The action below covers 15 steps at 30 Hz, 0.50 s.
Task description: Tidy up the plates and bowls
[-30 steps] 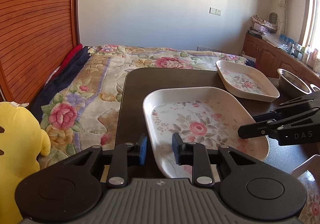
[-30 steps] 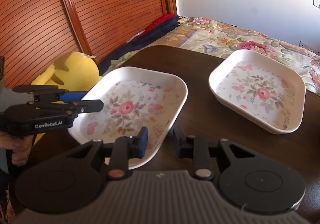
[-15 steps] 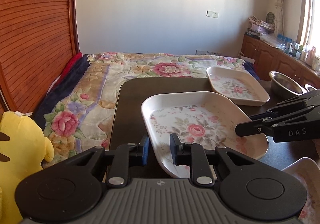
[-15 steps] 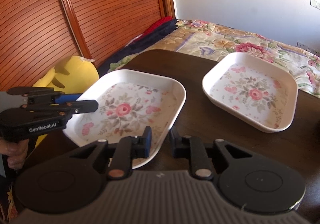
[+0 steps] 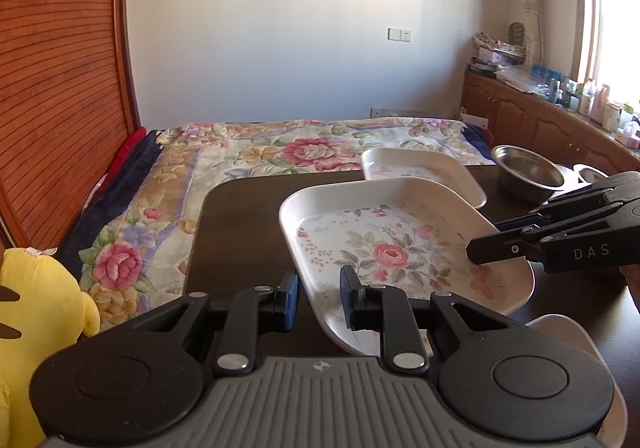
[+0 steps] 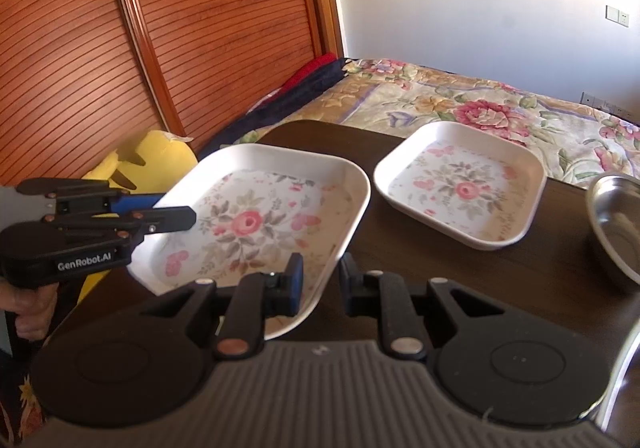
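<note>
A white rectangular plate with a rose pattern (image 5: 392, 252) (image 6: 256, 224) is held tilted above the dark table (image 5: 240, 219) by both grippers. My left gripper (image 5: 318, 300) is shut on its near rim; the right wrist view shows it at the plate's left edge (image 6: 176, 211). My right gripper (image 6: 320, 280) is shut on the opposite rim, and appears from the side in the left wrist view (image 5: 496, 244). A second matching plate (image 6: 464, 191) (image 5: 420, 167) lies flat on the table beyond. A steel bowl (image 6: 616, 224) (image 5: 528, 171) stands to its right.
A bed with a floral quilt (image 5: 248, 167) borders the table's far and left edges. A yellow plush toy (image 5: 36, 312) (image 6: 152, 159) sits by the near left corner, before a slatted wooden door (image 6: 180, 27). Another white plate's rim (image 5: 560, 324) shows at the near right.
Both grippers have risen and moved forward with the rose plate between them, lifting it off the table. In the left wrist view it now overlaps the second plate.
</note>
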Tool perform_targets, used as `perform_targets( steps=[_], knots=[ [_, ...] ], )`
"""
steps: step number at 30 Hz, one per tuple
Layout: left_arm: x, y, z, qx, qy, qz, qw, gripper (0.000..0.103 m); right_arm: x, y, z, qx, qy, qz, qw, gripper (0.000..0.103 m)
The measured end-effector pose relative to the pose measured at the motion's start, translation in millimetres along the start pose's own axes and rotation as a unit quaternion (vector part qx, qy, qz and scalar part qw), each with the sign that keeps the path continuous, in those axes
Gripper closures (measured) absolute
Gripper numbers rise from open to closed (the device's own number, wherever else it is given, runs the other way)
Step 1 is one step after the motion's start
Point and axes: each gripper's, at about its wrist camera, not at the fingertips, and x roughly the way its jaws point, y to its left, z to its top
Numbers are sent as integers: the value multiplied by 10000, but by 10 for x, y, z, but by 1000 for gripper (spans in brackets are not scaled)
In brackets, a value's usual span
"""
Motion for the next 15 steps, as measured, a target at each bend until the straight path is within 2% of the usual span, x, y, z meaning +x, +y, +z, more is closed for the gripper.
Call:
perform_targets(
  steps=[15],
  knots=[
    [-237, -404, -14, 180, -108, -197, 9996, 79, -485, -140, -159, 63, -256, -185, 9995, 82]
  ],
)
